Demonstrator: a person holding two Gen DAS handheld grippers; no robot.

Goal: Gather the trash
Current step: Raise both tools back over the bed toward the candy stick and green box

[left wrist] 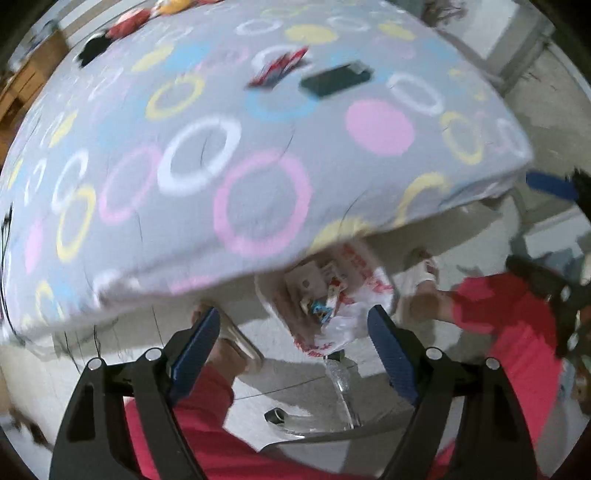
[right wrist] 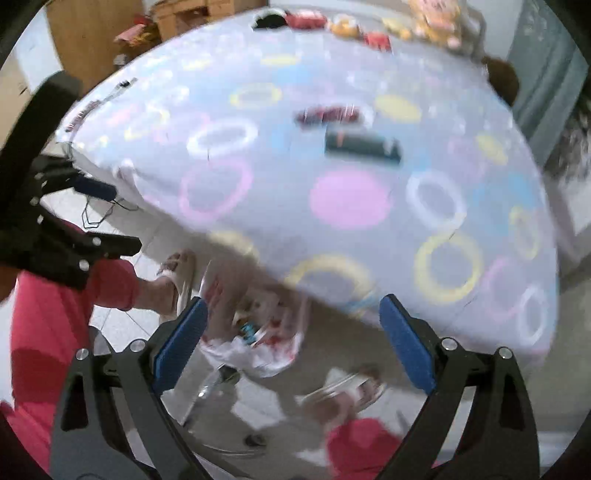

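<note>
A white plastic bag with red print (left wrist: 332, 295) sits on the floor by the bed's edge and holds several wrappers; it also shows in the right wrist view (right wrist: 258, 332). On the bed lie a red and white wrapper (left wrist: 279, 66) (right wrist: 328, 115) and a dark flat packet (left wrist: 334, 79) (right wrist: 362, 144). My left gripper (left wrist: 291, 332) is open and empty above the bag. My right gripper (right wrist: 291, 325) is open and empty above the bag too. Both views are blurred.
The bed (left wrist: 184, 147) has a grey sheet with coloured rings. Toys and a black item (right wrist: 269, 18) lie at its far end. The person's red trousers (left wrist: 509, 325) and sandalled feet (right wrist: 177, 284) stand beside the bag. A clear plastic piece (left wrist: 340, 380) lies on the tiled floor.
</note>
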